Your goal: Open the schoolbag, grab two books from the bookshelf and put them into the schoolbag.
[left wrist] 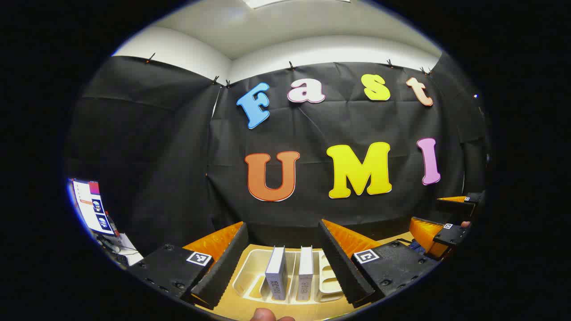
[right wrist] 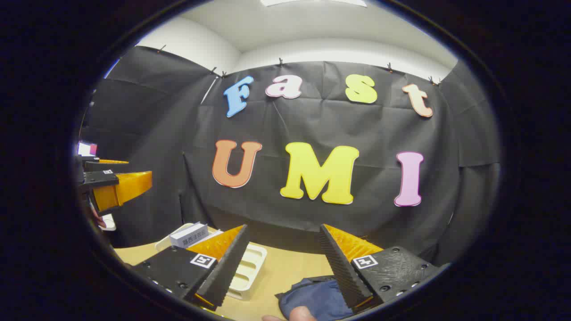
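Both grippers, left (left wrist: 283,249) and right (right wrist: 283,249), are spread wide, holding nothing. Two books (left wrist: 290,278) stand upright in a white slotted rack (left wrist: 250,276) (rounded edges); a soft blue bag (right wrist: 319,296) lies beside it on the wooden table (right wrist: 290,272).

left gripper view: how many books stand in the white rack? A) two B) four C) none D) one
A: two upright white-spined books stand side by side in the white plastic slotted rack on the tan wooden table, between the open left gripper fingers.
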The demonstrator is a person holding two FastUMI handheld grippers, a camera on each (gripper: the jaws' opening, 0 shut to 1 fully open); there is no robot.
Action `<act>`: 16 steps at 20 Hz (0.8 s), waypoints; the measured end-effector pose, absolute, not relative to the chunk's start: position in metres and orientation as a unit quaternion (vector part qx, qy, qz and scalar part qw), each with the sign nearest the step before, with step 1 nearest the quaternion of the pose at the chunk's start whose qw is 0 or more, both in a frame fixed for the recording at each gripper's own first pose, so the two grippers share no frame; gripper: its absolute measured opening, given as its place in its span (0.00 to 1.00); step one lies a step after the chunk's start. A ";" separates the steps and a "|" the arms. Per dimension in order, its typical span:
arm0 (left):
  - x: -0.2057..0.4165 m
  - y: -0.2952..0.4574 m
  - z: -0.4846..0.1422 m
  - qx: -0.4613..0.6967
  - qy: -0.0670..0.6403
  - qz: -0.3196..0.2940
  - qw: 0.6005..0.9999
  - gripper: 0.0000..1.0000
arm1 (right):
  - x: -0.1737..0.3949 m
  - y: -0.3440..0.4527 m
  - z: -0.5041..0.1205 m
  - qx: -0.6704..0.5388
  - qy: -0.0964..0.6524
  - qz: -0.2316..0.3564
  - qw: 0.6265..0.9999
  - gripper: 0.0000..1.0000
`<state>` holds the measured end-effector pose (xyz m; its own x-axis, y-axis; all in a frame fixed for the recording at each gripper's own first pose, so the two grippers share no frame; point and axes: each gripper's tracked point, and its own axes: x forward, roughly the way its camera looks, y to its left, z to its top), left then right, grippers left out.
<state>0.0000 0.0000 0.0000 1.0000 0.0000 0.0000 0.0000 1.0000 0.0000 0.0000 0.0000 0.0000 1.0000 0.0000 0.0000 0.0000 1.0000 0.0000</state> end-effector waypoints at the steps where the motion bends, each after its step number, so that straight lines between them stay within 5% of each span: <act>1: 0.001 0.001 0.001 0.003 -0.002 -0.004 1.000 0.94 | 0.000 0.004 -0.001 -0.001 0.001 0.005 1.000 0.92; 2: 0.001 0.001 0.000 0.003 -0.004 -0.007 1.000 0.94 | 0.001 0.007 -0.001 -0.004 0.005 0.010 1.000 0.98; 16: -0.003 0.000 -0.003 -0.005 0.009 0.002 1.000 0.99 | -0.003 -0.004 -0.003 0.009 0.019 -0.002 1.000 0.95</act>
<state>-0.0030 0.0001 -0.0025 0.9998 0.0048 -0.0175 -0.0050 0.9999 -0.0105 -0.0029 -0.0045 -0.0031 0.9992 -0.0044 -0.0390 0.0051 0.9998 0.0171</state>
